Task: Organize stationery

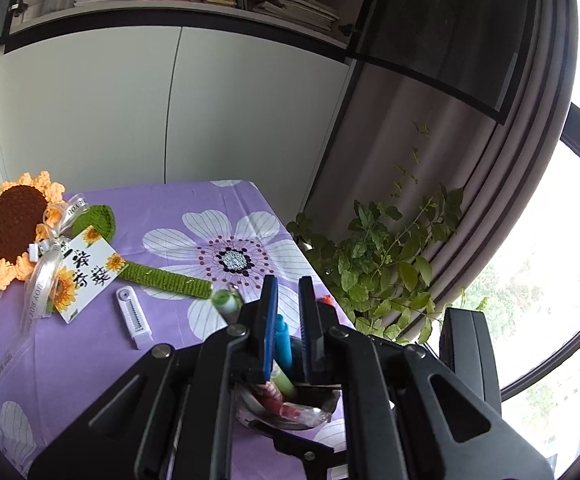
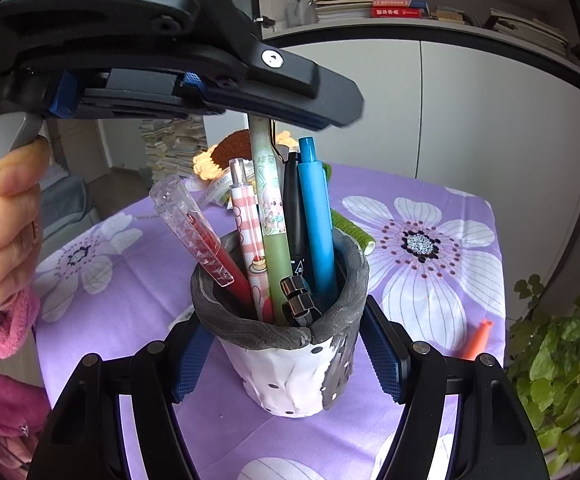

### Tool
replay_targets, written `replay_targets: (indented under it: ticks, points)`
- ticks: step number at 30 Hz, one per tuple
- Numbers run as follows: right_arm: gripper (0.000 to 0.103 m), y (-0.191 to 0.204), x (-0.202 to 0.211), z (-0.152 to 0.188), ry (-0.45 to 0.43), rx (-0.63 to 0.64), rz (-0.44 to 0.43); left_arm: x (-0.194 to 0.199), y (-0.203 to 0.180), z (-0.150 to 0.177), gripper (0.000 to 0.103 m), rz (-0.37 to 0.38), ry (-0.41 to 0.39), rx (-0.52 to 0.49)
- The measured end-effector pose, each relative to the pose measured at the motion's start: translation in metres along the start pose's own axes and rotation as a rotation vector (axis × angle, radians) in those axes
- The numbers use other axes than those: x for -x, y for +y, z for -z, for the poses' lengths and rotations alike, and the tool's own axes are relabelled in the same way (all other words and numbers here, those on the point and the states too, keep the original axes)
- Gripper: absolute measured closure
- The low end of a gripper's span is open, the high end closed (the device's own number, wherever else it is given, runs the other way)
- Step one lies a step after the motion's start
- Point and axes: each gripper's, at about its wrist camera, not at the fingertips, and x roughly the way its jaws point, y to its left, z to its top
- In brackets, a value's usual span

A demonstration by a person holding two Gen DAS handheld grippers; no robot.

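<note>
Jaws of the left gripper (image 2: 266, 118) come down from above and look pinched on the top of the green pen (image 2: 268, 208), which already stands in the pen cup (image 2: 290, 364); the very top of the pen is hidden by the jaws, so I cannot be fully sure of the pinch. I think the pen is held high up like this so it can slide straight down between the others.

Jaws of the right gripper (image 2: 286, 356) stand wide apart, one on each side of the cup. They seem close to its wall, but I cannot tell if they press it. They are likely there to keep the cup from tipping.

Inside the cup a blue pen (image 2: 316, 216), a black pen (image 2: 294, 208), a pink checked pen (image 2: 248, 232) and a red pen with a clear cap (image 2: 198, 236) lean on the rim, tops up, easy to grab.

Out on the table (image 1: 90, 356) a white correction tape (image 1: 134, 316) lies flat near the knitted sunflower (image 1: 16, 230), and an orange pen (image 2: 476, 340) lies beside the cup. These two still look left to tidy
</note>
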Motion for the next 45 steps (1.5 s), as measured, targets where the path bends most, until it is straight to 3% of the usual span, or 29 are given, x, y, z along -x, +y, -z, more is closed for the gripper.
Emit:
replay_targets:
  ticks: [5, 9, 14, 20, 28, 30, 31, 32, 39, 42, 45]
  points:
    - [0.031, -0.001, 0.0, 0.001, 0.002, -0.002, -0.004, 0.018, 0.014, 0.002, 0.09, -0.038, -0.029, 0.02]
    - [0.031, 0.001, -0.001, 0.001, 0.005, 0.006, 0.008, 0.021, 0.025, 0.01, 0.069, -0.084, -0.033, 0.031]
    - [0.028, -0.002, 0.002, 0.004, 0.008, -0.02, -0.001, 0.027, 0.04, 0.017, 0.069, -0.066, -0.033, 0.077]
    - [0.024, -0.01, 0.008, 0.01, 0.016, -0.063, -0.006, 0.034, 0.054, 0.02, 0.062, -0.078, -0.056, 0.104]
    - [0.017, 0.011, -0.008, -0.003, 0.033, -0.001, 0.044, 0.032, 0.071, 0.028, 0.062, -0.085, -0.024, 0.129]
    - [0.019, 0.014, -0.011, -0.005, 0.026, -0.003, 0.093, 0.032, 0.073, 0.03, 0.062, -0.087, -0.019, 0.129]
    - [0.032, 0.013, -0.01, -0.007, 0.022, -0.022, 0.095, 0.032, 0.074, 0.03, 0.062, -0.089, -0.016, 0.128]
    - [0.033, 0.011, -0.009, -0.008, 0.02, -0.041, 0.093, 0.031, 0.075, 0.031, 0.062, -0.091, -0.012, 0.127]
    - [0.033, 0.01, 0.018, 0.003, 0.021, -0.084, 0.131, 0.007, 0.07, 0.034, 0.057, -0.086, 0.065, 0.119]
    - [0.033, 0.01, 0.042, 0.013, 0.031, -0.091, 0.193, -0.013, 0.052, 0.029, 0.049, -0.081, 0.115, 0.096]
    - [0.033, 0.01, 0.062, 0.024, 0.057, -0.076, 0.277, -0.041, 0.03, 0.023, 0.048, -0.049, 0.193, 0.085]
